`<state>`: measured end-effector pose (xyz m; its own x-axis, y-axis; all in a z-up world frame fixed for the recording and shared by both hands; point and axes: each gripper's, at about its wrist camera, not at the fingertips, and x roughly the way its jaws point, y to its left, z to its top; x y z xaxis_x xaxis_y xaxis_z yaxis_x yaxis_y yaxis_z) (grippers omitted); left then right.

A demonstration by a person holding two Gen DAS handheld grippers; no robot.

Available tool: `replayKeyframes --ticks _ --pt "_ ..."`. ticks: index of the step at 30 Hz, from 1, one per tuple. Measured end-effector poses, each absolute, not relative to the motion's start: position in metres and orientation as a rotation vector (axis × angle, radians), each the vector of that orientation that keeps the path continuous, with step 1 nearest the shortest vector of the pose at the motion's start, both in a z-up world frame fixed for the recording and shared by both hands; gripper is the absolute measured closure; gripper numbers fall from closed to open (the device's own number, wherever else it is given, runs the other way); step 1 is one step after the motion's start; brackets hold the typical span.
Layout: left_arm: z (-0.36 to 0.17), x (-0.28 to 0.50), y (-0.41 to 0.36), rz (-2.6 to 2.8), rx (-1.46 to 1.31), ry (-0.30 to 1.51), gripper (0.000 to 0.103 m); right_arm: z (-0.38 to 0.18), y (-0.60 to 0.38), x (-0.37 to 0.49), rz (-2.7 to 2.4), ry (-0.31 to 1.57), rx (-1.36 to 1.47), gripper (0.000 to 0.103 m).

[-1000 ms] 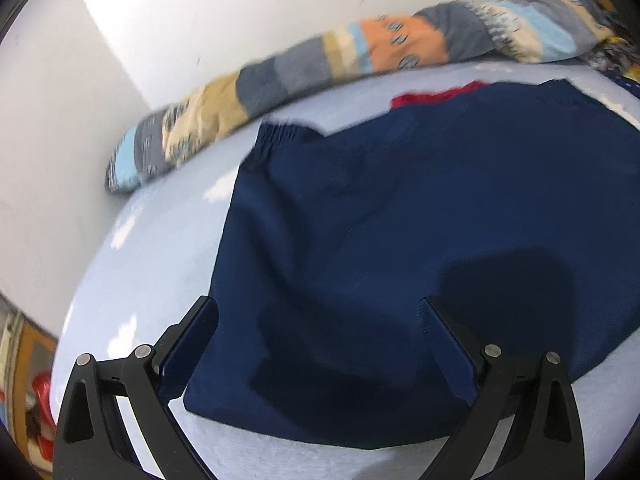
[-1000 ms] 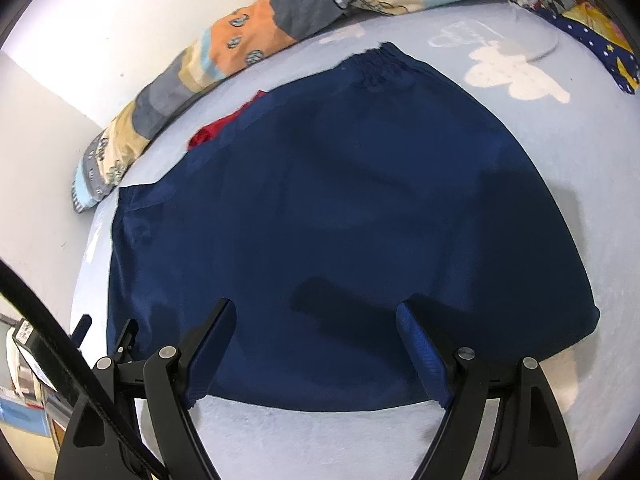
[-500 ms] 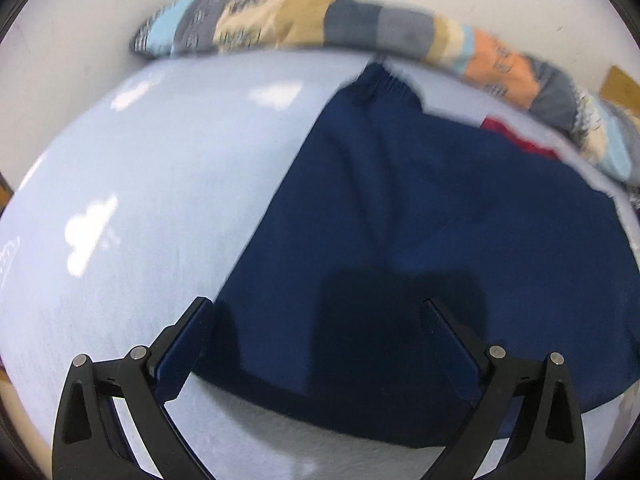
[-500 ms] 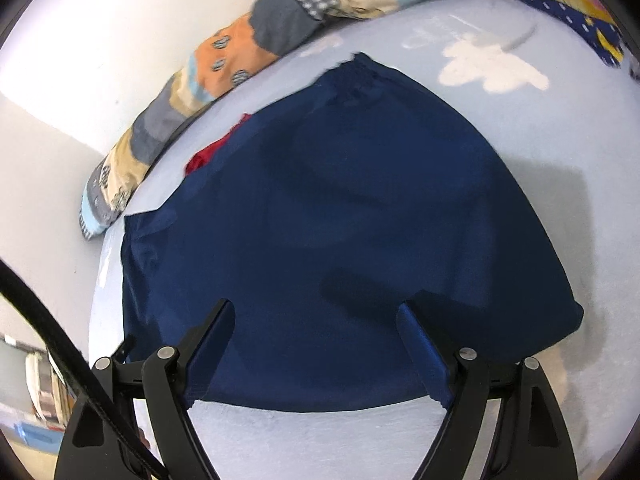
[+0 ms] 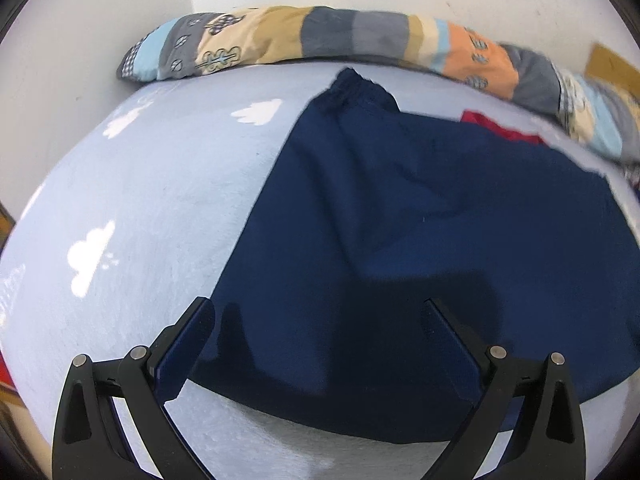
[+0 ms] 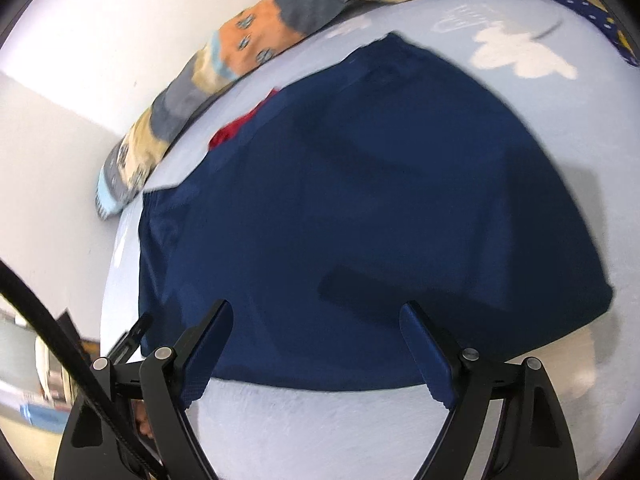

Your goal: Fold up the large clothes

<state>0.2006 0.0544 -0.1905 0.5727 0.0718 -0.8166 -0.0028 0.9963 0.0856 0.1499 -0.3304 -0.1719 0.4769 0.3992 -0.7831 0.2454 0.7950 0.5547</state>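
Where spread flat on light-blue bed sheet (image 5: 152, 200): navy garment (image 5: 420, 240), gathered waistband (image 5: 360, 86) toward patchwork bolster (image 5: 320, 36), long axis running to near hem. Left claw (image 5: 320, 316), right claw (image 6: 316, 312): both wide apart, empty, above hem. Red cloth (image 5: 500, 130) mostly hidden behind; garment type unclear.

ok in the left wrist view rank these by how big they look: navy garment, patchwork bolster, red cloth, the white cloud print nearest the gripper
1. navy garment
2. patchwork bolster
3. and 4. red cloth, mostly hidden behind the garment, and white cloud print: look alike, and the cloud is nearer the camera.
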Motion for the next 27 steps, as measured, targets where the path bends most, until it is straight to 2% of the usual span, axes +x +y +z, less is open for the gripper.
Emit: replayKeyframes --ticks 4,10,14,22,27 --pt "-0.197 0.202 0.042 0.058 0.165 0.962 0.0 -0.185 -0.315 0.152 0.13 1.151 0.653 0.014" --pt "-0.194 0.197 0.032 0.041 0.221 0.932 0.0 -0.172 -0.311 0.149 0.131 1.107 0.607 0.014" --pt "-0.2 0.199 0.028 0.029 0.239 0.958 0.0 -0.182 -0.31 0.151 0.126 1.143 0.615 0.014" --pt "-0.202 0.203 0.04 0.047 0.188 0.978 0.0 -0.168 -0.334 0.15 0.081 1.074 0.674 0.014" --pt "-0.205 0.204 0.043 0.051 0.163 0.997 0.0 -0.189 -0.343 0.152 0.046 1.135 0.738 0.012"
